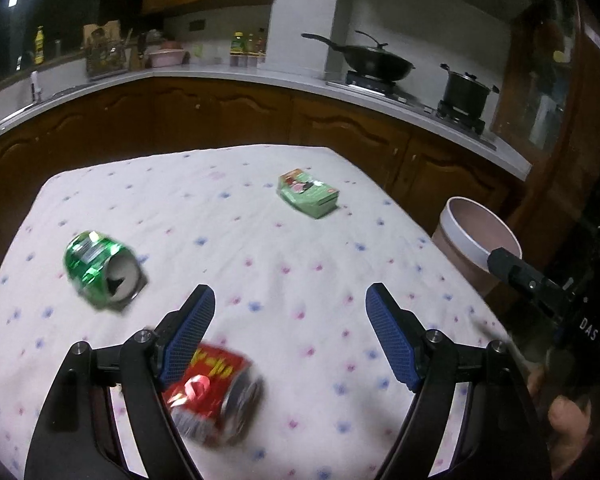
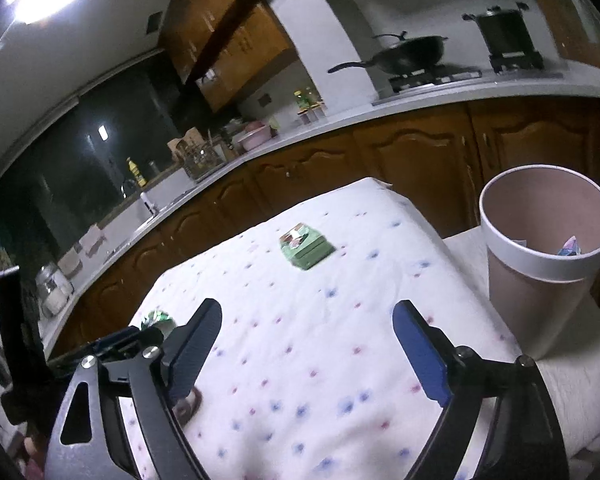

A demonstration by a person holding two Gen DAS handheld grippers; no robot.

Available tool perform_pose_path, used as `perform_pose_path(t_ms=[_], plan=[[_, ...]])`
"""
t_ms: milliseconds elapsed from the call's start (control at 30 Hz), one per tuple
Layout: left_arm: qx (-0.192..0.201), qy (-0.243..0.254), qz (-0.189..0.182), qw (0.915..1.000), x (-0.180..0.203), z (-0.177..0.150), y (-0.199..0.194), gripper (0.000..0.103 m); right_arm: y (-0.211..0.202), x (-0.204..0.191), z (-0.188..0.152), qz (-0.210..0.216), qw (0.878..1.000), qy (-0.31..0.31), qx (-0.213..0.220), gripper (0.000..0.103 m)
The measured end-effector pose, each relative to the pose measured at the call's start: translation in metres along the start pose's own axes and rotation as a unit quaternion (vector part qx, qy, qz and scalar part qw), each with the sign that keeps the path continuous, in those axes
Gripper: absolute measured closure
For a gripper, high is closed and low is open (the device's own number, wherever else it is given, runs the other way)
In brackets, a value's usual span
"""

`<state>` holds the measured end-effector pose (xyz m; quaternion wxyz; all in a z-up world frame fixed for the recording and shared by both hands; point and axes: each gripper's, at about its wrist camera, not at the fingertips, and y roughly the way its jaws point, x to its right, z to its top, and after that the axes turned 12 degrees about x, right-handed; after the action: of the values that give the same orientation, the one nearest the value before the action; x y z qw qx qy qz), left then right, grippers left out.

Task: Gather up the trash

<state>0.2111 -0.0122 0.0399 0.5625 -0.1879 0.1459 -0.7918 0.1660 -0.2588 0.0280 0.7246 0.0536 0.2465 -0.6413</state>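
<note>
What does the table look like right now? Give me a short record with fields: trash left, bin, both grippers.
surface: white tablecloth with pink and blue dots
trash on cloth: crushed green metal can, on its side; crushed red metal can, below the left gripper; green cardboard carton, far side
bin: pink round bin with white rim, beside the table, some trash already inside
left gripper: open, nothing between the jaws
right gripper: open, empty
</note>
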Motion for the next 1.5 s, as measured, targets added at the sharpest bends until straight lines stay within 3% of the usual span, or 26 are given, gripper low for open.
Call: perform_pose_path(t_ms=[233,400,500,633,733,1067,1500], plan=[[0.02,-0.016,0.027,0.9993,-0.019,-0.015,-0.029,0.023,-0.014,-0.019,-0.014,0.005,1.0,-0.027,0.004,0.011],[0.046,-0.02,0.051,0.9974,-0.031,-0.024,-0.053,0.023,-0.035,-0.034,-0.019,-0.011,0.998,-0.059,0.033,0.004],[0.064,-0.024,0.063,0.9956,-0.036,-0.027,-0.068,0.017,-0.054,-0.046,-0.022,-0.026,0.994,-0.086,0.067,0.0],[0.114,-0.021,0.087,0.9894,-0.035,-0.037,-0.098,0.0,-0.078,-0.068,-0.026,-0.047,0.984,-0.134,0.108,0.0],[0.147,-0.009,0.1,0.984,-0.029,-0.052,-0.115,0.0,-0.089,-0.077,-0.034,-0.048,0.978,-0.164,0.122,0.0],[0.113,0.021,0.089,0.9893,-0.007,-0.072,-0.1,0.0,-0.089,-0.06,-0.06,-0.068,0.981,-0.154,0.097,0.0],[0.106,0.039,0.103,0.9883,0.014,-0.106,-0.093,0.0,-0.103,-0.042,-0.078,-0.1,0.978,-0.15,0.107,0.0]])
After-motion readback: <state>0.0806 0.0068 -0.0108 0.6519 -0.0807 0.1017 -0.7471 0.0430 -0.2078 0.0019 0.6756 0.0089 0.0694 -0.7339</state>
